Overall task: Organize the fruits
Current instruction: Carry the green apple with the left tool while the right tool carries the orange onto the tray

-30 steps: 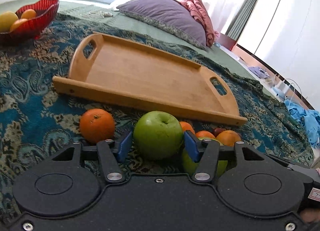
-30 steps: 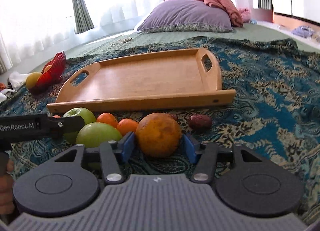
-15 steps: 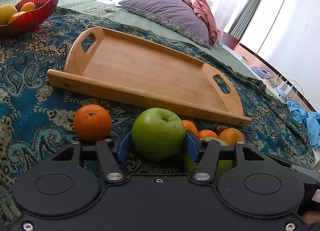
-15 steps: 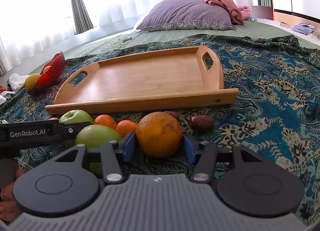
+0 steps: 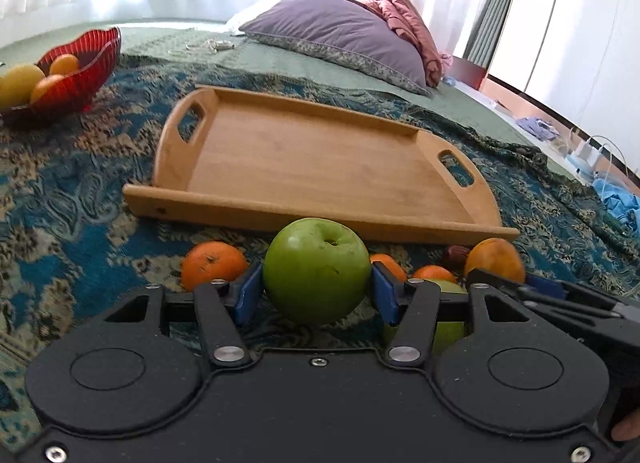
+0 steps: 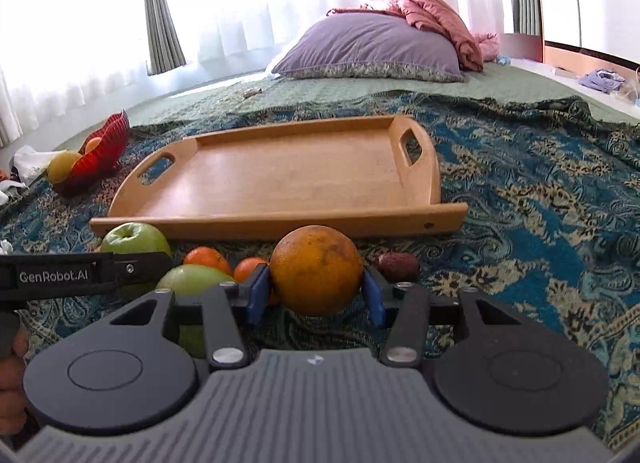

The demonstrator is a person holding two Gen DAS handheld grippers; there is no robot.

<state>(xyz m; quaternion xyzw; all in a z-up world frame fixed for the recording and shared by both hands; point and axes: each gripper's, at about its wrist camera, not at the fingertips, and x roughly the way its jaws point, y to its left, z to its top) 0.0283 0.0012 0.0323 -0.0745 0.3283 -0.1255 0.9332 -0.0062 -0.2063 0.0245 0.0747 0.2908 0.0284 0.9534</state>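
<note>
In the left wrist view my left gripper (image 5: 316,293) is shut on a green apple (image 5: 316,269), both blue pads (image 5: 248,293) against its sides, just in front of the bare wooden tray (image 5: 280,213). My right gripper (image 6: 316,297) has a large orange (image 6: 316,273) between its closing jaws, with its pads (image 6: 258,295) touching the peel. On the blanket near them lie an orange (image 5: 214,265), two small tangerines (image 6: 208,257), a second green apple (image 6: 192,279) and a brown fruit (image 6: 398,265).
A red glass bowl (image 5: 84,75) with several yellow and orange fruits stands at the far left of the patterned blanket (image 6: 540,223). A purple pillow (image 6: 372,49) lies behind the tray (image 6: 280,219). A person's fingers (image 6: 12,383) show at the lower left edge.
The right jaws have narrowed onto the large orange. The green apple now stands a little higher against the tray's front rim, and the left view has tilted slightly.
</note>
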